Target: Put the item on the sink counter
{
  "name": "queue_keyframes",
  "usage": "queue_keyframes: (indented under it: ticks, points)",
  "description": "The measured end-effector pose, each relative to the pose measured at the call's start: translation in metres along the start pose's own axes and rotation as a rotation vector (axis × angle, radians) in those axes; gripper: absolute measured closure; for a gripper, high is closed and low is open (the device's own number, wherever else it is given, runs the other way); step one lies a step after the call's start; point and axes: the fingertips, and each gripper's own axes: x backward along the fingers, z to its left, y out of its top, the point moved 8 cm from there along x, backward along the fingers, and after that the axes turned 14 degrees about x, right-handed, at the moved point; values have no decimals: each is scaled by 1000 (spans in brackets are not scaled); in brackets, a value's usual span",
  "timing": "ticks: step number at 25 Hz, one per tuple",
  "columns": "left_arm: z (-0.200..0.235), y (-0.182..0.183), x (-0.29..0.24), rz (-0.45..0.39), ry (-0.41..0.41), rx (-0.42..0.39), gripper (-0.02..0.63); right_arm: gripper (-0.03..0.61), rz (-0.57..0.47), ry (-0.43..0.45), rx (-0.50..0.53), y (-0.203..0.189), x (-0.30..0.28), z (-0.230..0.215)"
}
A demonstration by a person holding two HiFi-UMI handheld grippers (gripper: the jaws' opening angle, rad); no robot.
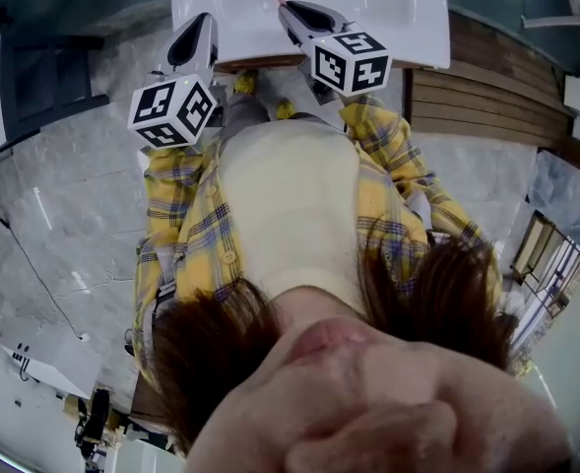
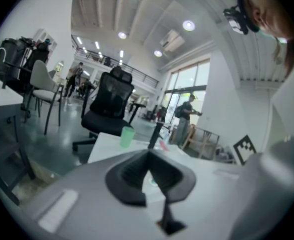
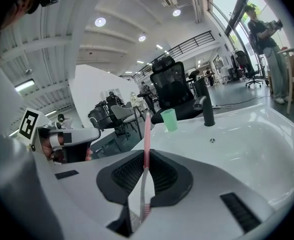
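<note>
The right gripper's (image 3: 146, 170) jaws are clamped on a pink toothbrush (image 3: 147, 134), whose handle points out past the fingertips over the near edge of the white sink (image 3: 256, 134). The left gripper (image 2: 149, 160), jaws pressed together on nothing, is at the sink's near left. A green cup (image 3: 169, 119) and a black faucet (image 3: 207, 109) stand on the far side.

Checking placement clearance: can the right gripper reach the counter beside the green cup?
Probably yes. The right gripper, shut on the toothbrush, faces bare counter; only the faucet stands near the green cup.
</note>
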Motion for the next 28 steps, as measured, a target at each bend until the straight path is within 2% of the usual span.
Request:
queue_keyframes:
  ticks: [6,11,28]
  points:
    - [27,25,-21,16,-28,-31,607,538,1,-21,-7,15,-34,5]
    - [47,36,-33,38,-29,-27,607,539,25,-33,-15,20,-58,8]
    - [107,57,-63,113,-39,-16,607,538,97,-101,-74,25,-132,5]
